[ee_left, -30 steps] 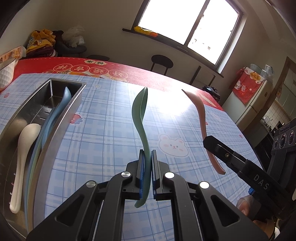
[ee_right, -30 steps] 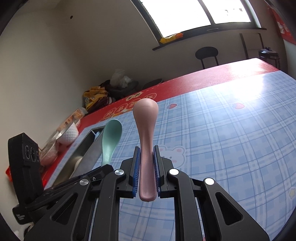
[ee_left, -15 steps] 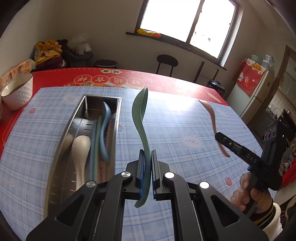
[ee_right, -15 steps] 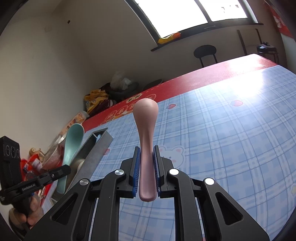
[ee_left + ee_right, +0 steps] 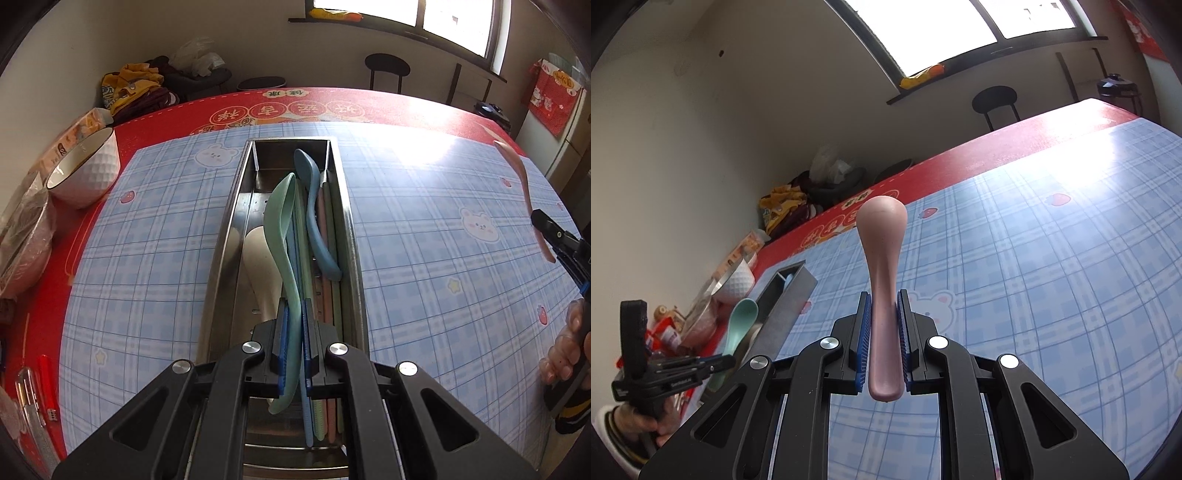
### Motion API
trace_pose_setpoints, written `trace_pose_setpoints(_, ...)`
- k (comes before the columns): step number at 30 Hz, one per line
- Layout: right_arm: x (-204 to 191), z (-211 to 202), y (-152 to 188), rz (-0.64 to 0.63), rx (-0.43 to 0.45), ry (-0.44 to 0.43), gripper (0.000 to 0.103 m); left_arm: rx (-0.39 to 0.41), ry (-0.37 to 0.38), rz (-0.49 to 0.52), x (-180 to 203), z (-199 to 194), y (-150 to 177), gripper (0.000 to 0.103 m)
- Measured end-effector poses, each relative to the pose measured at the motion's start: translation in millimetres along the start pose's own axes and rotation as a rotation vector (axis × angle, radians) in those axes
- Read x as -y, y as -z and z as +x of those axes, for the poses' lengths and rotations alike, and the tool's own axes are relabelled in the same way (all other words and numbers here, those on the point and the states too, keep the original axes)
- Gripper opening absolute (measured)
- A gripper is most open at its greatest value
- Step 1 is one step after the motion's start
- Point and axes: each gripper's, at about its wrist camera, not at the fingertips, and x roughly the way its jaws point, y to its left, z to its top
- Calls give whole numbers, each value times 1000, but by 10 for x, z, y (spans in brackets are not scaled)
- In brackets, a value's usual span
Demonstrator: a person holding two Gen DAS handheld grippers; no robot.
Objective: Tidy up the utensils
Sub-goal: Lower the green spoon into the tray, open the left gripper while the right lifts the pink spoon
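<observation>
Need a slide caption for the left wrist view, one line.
Left tongs shut on a mint-green plastic spoon above the long steel utensil tray, which holds a blue spoon and a white spoon.

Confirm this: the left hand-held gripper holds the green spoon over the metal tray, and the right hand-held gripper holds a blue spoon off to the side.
One detail is wrong. The right hand-held gripper is shut on a pink spoon, not a blue one, as the right wrist view shows. The rest stands: the left hand-held gripper holds the green spoon over the metal tray.
</observation>
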Motion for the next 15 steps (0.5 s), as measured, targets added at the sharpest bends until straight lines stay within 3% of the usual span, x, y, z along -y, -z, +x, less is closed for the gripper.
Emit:
trace_pose_setpoints(8, 39, -11, -7, 21, -4, -15, 14, -45, -111, 20, -36, 93, 4, 7)
trace_pose_setpoints(15, 115, -34, -18, 54, -3, -25, 14, -79, -154, 32, -41, 174, 5, 7)
